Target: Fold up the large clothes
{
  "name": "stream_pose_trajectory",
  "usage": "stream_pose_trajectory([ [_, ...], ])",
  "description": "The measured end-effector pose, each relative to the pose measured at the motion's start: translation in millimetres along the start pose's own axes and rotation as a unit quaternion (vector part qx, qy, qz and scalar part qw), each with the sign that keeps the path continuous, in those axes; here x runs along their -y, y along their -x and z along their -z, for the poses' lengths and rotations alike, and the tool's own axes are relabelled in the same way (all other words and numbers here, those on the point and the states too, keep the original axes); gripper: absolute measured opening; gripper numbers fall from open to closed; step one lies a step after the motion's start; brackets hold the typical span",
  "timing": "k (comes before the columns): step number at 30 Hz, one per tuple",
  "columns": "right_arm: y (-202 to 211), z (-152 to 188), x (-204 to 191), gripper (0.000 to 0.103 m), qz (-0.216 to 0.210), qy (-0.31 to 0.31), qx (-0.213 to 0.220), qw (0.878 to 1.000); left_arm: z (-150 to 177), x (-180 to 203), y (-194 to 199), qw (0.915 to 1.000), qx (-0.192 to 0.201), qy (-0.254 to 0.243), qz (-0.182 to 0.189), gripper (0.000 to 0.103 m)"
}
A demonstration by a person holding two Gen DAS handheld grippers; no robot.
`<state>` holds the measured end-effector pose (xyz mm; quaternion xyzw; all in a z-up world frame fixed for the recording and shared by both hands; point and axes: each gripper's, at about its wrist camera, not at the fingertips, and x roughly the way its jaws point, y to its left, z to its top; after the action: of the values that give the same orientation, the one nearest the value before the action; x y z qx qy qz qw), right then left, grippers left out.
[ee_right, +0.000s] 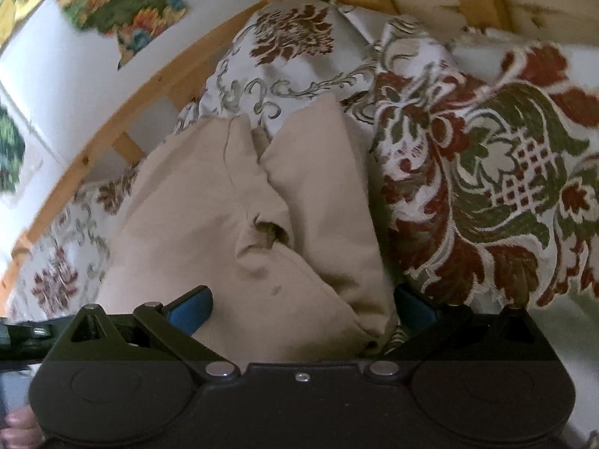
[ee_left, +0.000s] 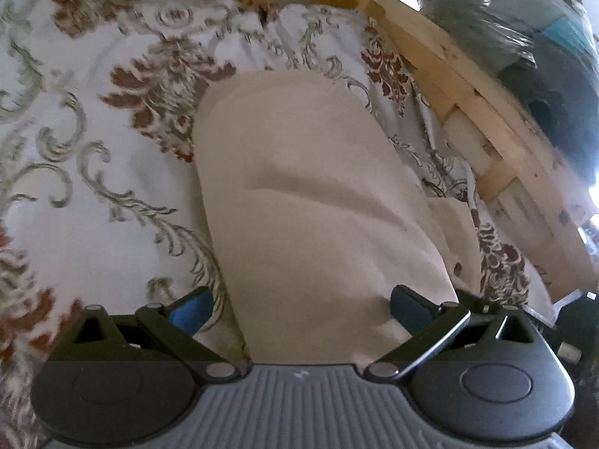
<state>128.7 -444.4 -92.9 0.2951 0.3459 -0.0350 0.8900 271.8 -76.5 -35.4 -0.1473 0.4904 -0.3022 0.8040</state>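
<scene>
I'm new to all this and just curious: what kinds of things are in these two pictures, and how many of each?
Beige garment: 1
Floral bedspread: 1
Wooden bed frame: 1
Handheld grippers, left and right, both spread wide around the garment: 2
Colourful wall pictures: at least 2, blurred
Total: at least 7

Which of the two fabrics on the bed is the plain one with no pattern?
The beige garment, running up between the left gripper's fingers. It is a single flat colour, while the bedspread under it is white with red-brown flowers and grey-green scrolls.
</scene>
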Motion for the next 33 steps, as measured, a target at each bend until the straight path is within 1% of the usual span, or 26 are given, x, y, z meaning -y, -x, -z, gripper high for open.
stream_pose_trajectory([
  [2, -2, 2, -3, 0.102, 0.002, 0.006, -0.001, 1.000, -8, -10, -11, 0.9995, -0.016, 0.026, 0.010, 0.102],
  [4, -3, 5, -8, 0.102, 0.011, 0.029, -0.006, 0.999, -12, -21, -23, 0.9974, -0.037, 0.055, 0.029, 0.103],
  [6, -1, 6, -11, 0.102, 0.014, 0.030, -0.009, 0.999, -13, -27, -32, 0.9952, -0.053, 0.069, 0.044, 0.103],
  [11, 15, 2, -7, 0.098, 0.012, -0.043, -0.011, 0.999, -17, -26, -38, 0.9935, -0.068, 0.071, 0.057, 0.102],
  [12, 22, 3, -6, 0.096, 0.013, -0.066, -0.005, 0.998, -18, -25, -39, 0.9939, -0.068, 0.066, 0.056, 0.102],
  [14, 40, 9, -2, 0.095, 0.004, -0.109, 0.018, 0.994, -18, -22, -39, 0.9948, -0.066, 0.057, 0.053, 0.102],
  [16, 54, 17, 1, 0.095, 0.001, -0.127, 0.043, 0.991, -18, -22, -38, 0.9951, -0.064, 0.055, 0.052, 0.102],
  [17, 57, 17, 1, 0.095, 0.002, -0.129, 0.042, 0.991, -18, -22, -38, 0.9950, -0.063, 0.057, 0.052, 0.102],
  [18, 59, 18, 1, 0.095, -0.004, -0.133, 0.034, 0.991, -17, -23, -36, 0.9950, -0.062, 0.058, 0.052, 0.102],
  [20, 62, 24, 0, 0.095, -0.039, -0.143, 0.022, 0.989, -16, -22, -33, 0.9956, -0.058, 0.053, 0.050, 0.102],
  [22, 59, 25, 0, 0.095, -0.082, -0.147, 0.001, 0.986, -16, -22, -31, 0.9963, -0.054, 0.047, 0.048, 0.102],
  [23, 53, 25, 1, 0.095, -0.096, -0.148, -0.013, 0.984, -16, -23, -31, 0.9963, -0.053, 0.046, 0.048, 0.102],
  [24, 45, 25, 1, 0.095, -0.100, -0.151, -0.026, 0.983, -16, -23, -31, 0.9961, -0.054, 0.049, 0.049, 0.102],
  [27, 25, 27, 10, 0.094, -0.065, -0.170, -0.040, 0.982, -17, -28, -33, 0.9952, -0.052, 0.062, 0.056, 0.102],
  [29, 18, 26, 15, 0.094, -0.065, -0.189, -0.025, 0.979, -18, -30, -38, 0.9944, -0.049, 0.073, 0.059, 0.103],
  [31, 15, 23, 10, 0.092, -0.066, -0.175, 0.005, 0.982, -21, -30, -42, 0.9936, -0.048, 0.083, 0.059, 0.102],
  [32, 13, 21, 6, 0.091, -0.063, -0.162, 0.010, 0.985, -22, -29, -43, 0.9936, -0.048, 0.087, 0.055, 0.101],
  [33, 10, 21, 2, 0.085, -0.060, -0.150, 0.015, 0.987, -23, -26, -45, 0.9939, -0.047, 0.086, 0.049, 0.097],
])
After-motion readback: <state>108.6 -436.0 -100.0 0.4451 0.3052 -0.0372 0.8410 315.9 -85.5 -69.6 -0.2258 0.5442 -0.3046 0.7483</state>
